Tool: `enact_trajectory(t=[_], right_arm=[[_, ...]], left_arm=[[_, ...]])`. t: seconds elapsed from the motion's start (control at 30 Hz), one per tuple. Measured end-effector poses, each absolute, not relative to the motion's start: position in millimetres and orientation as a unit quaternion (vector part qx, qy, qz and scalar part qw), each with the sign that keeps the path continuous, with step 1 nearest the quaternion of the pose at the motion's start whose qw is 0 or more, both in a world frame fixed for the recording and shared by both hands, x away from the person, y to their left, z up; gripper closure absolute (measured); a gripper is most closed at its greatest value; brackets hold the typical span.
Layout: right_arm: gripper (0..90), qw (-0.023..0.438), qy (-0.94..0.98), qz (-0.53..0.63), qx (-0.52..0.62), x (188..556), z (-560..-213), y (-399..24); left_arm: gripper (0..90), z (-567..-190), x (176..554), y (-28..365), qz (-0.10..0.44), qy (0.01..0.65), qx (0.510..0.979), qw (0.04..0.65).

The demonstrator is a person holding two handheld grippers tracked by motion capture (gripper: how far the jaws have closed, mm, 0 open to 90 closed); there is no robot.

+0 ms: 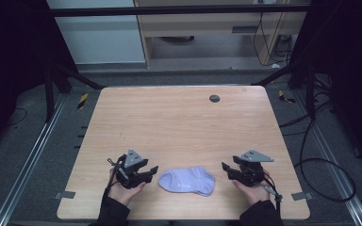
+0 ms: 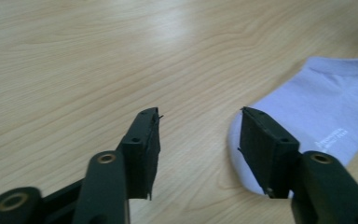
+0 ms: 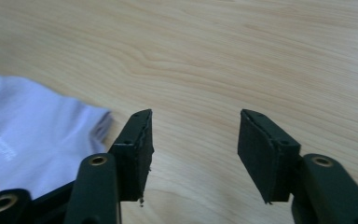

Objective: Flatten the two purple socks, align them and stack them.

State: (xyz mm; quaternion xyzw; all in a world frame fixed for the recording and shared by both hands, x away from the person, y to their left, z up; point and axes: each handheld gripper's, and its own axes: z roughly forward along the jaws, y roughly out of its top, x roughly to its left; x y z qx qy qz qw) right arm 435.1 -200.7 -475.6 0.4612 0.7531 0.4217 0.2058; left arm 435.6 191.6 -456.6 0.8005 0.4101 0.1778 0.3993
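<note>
A pale lilac sock (image 1: pixel 186 181) lies flat near the bench's (image 1: pixel 184 122) front edge, about midway along it. The left gripper (image 1: pixel 152 171) sits just off the sock's left end, jaws spread wide with nothing between them. The right gripper (image 1: pixel 226 169) sits near the sock's right end, jaws likewise wide apart and empty, over bare wood.

We count one pale lilac sock (image 1: pixel 186 181) at the lower middle of the high view, lying on one wooden table (image 1: pixel 179 122). We count two grippers, the left gripper (image 1: pixel 152 171) at the lower left and the right gripper (image 1: pixel 226 168) at the lower right, and one round grey disc (image 1: pixel 214 98) at the table's upper middle.
</note>
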Motion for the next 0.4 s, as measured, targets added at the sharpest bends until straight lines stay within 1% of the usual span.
enact_trajectory(t=[0.03, 0.07, 0.1, 0.27, 0.4], right_arm=[[43.9, 0.207, 0.748, 0.421, 0.469, 436, -476, -205], [39.7, 0.209, 0.741, 0.418, 0.482, 440, -477, -214], [39.7, 0.209, 0.741, 0.418, 0.482, 440, -477, -214], [32.5, 0.212, 0.731, 0.411, 0.502, 445, -481, -231], [29.4, 0.214, 0.724, 0.406, 0.514, 448, -484, -240]], left_arm=[[43.5, -457, 437, 199, 0.180, 0.416, 0.794, 0.405], [40.5, -457, 438, 203, 0.181, 0.419, 0.792, 0.406], [40.5, -457, 439, 206, 0.182, 0.422, 0.789, 0.407], [34.0, -459, 443, 233, 0.184, 0.439, 0.777, 0.412], [30.6, -462, 446, 251, 0.189, 0.456, 0.768, 0.407]])
